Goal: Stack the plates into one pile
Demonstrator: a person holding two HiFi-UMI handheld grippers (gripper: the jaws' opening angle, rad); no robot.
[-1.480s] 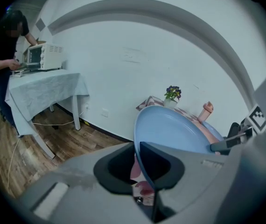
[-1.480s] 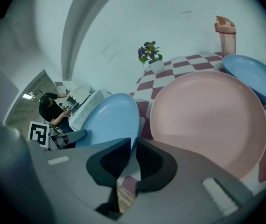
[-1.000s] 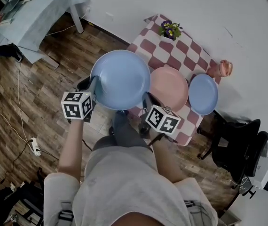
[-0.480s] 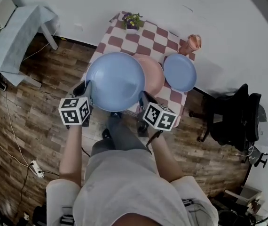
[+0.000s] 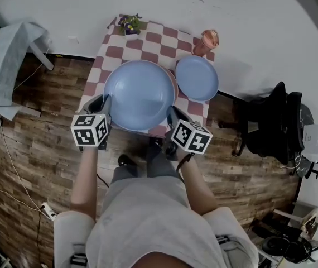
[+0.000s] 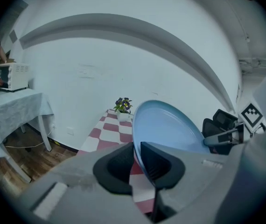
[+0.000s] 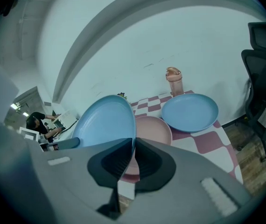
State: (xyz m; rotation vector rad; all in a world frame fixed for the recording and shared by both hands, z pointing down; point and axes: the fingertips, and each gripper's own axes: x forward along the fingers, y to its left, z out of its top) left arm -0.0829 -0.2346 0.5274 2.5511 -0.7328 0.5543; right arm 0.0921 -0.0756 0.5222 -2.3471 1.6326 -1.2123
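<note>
Both L gripper & R gripper clamp big blue plate

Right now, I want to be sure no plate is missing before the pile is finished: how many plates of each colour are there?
Blue plates: 2 (large blue plate, small blue plate)
Pink plates: 1 (pink plate)
Total: 3 plates

A large blue plate held above checkered table bearing small blue plate
</note>
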